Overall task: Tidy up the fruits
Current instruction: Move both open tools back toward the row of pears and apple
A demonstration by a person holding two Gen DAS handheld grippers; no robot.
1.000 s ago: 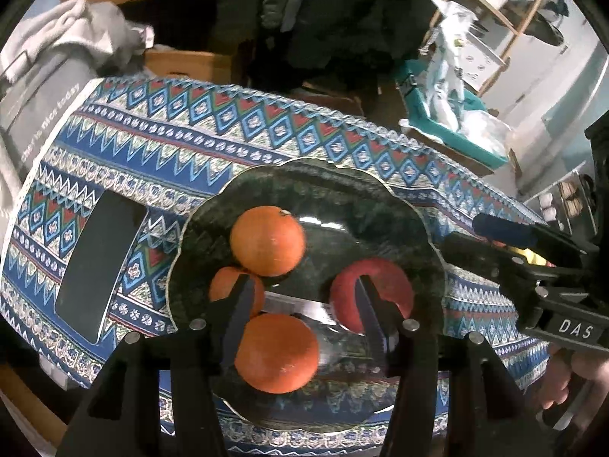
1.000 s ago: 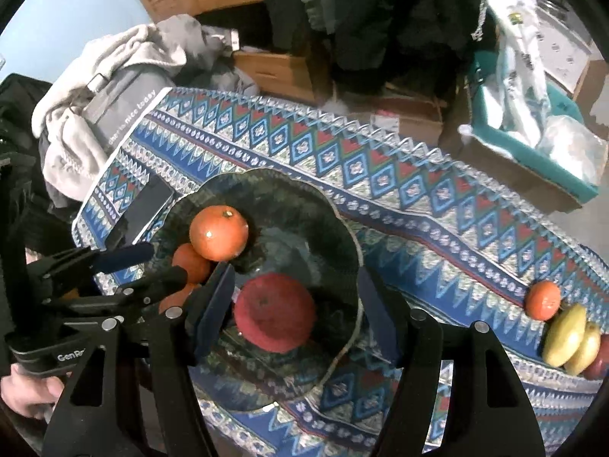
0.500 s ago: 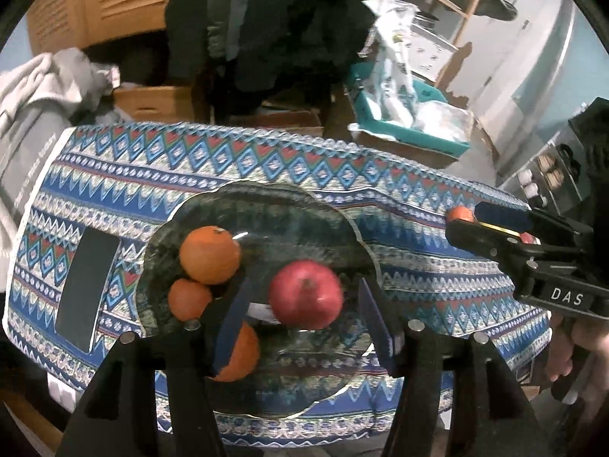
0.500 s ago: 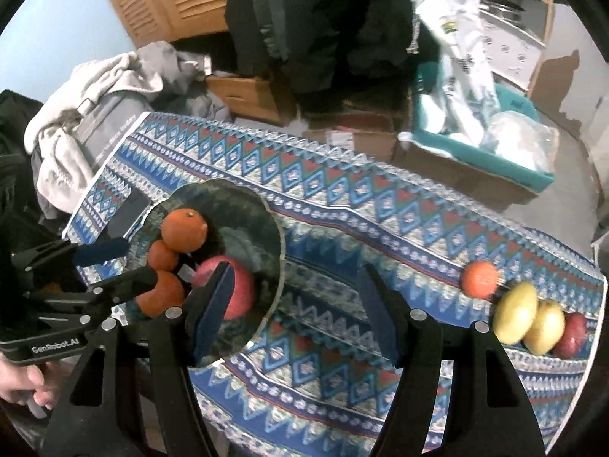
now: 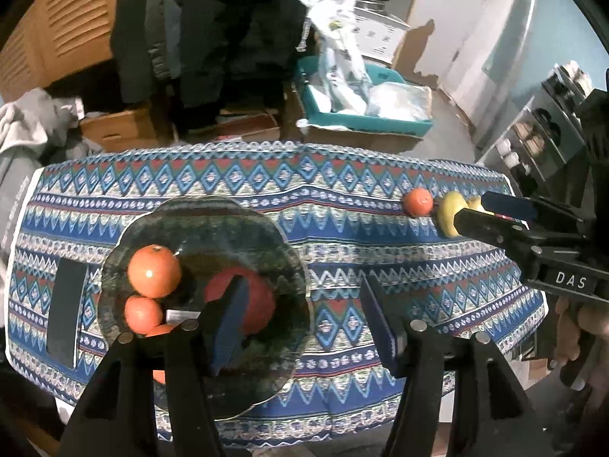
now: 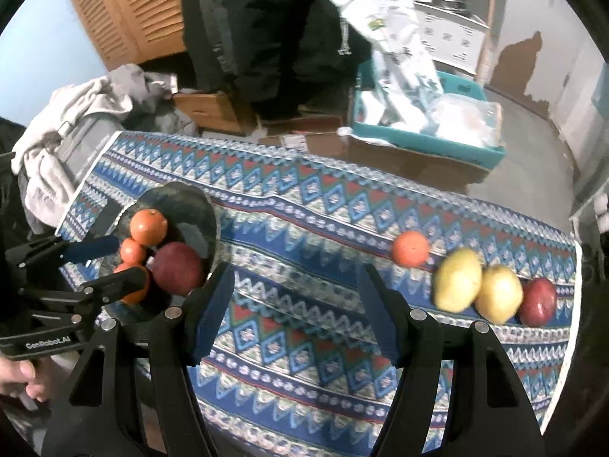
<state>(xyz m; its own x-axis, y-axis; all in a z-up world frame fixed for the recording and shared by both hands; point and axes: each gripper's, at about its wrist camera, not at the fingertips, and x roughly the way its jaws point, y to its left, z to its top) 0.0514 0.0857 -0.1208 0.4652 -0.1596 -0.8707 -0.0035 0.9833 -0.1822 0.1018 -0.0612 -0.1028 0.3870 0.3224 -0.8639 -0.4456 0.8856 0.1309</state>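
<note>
A dark glass plate (image 5: 213, 221) on the patterned cloth holds three oranges (image 5: 154, 270) and a red apple (image 5: 262, 297). My left gripper (image 5: 302, 320) hangs above the plate's right rim. Its jaws are opening, with nothing between them. In the right wrist view the plate (image 6: 198, 205) lies at the left, and my right gripper (image 6: 295, 301) stands open over bare cloth. Right of it, an orange (image 6: 410, 248), two yellow fruits (image 6: 456, 280) and a red apple (image 6: 538, 301) lie in a row.
A black flat slab (image 5: 66, 312) lies left of the plate. Beyond the table's far edge are a teal bin (image 6: 430, 141) with bags, cardboard boxes and a pile of grey clothes (image 6: 76, 122). A hand (image 6: 19, 377) holds the left gripper's handle.
Both grippers have risen and shifted right, away from the plate. The left jaws have widened. The row of fruit at the right has come into view.
</note>
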